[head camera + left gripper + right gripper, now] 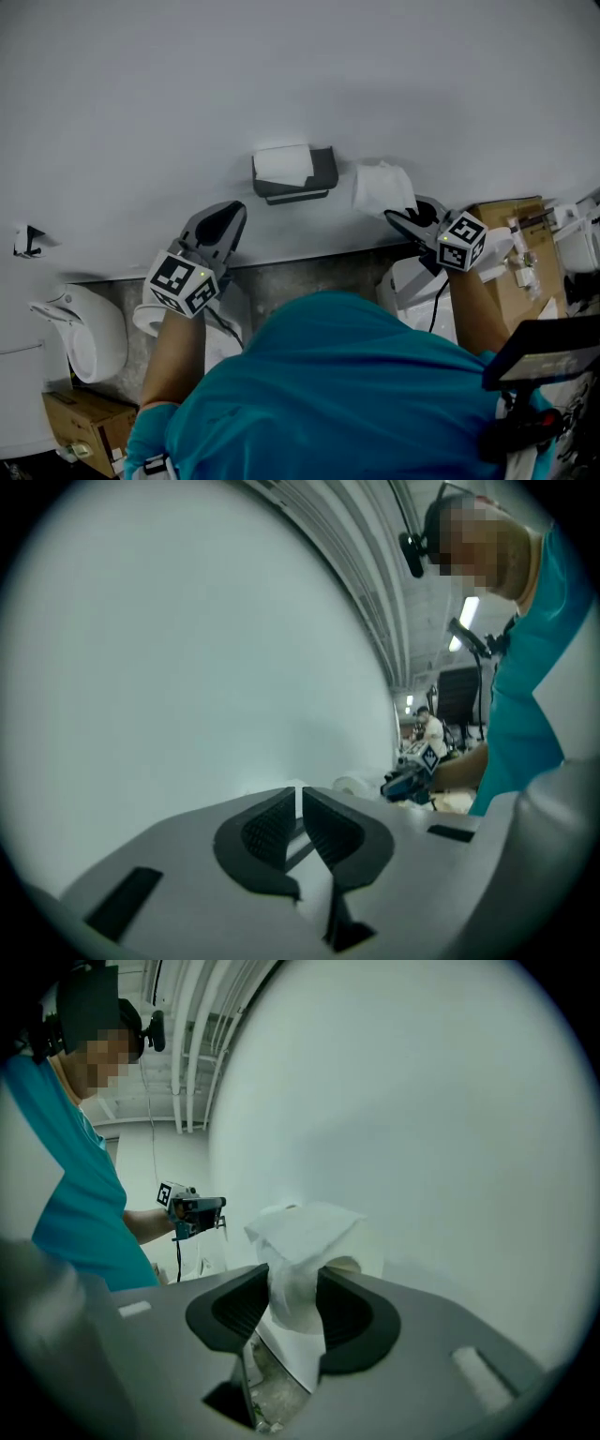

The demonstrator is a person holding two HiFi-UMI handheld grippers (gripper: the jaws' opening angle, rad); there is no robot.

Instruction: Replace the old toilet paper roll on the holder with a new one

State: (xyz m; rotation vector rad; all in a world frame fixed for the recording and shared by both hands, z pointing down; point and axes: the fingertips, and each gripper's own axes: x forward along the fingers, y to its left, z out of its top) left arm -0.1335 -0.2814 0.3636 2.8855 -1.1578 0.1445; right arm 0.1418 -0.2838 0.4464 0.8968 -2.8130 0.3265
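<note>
A dark grey holder (319,178) is fixed to the white wall, with a white paper roll (283,163) sitting on it. To its right, my right gripper (401,217) is shut on a second white toilet paper roll (382,189), held close to the wall. In the right gripper view that roll (309,1241), with a loose crumpled sheet, is squeezed between the black pads (347,1312). My left gripper (228,216) hangs below and left of the holder, shut with nothing in it; its jaws (300,803) meet in the left gripper view.
A white toilet (89,328) stands at the lower left with a cardboard box (84,427) beside it. Another cardboard box (516,248) with small items and a white container (412,286) sit at the right. A small fitting (26,240) juts from the wall at far left.
</note>
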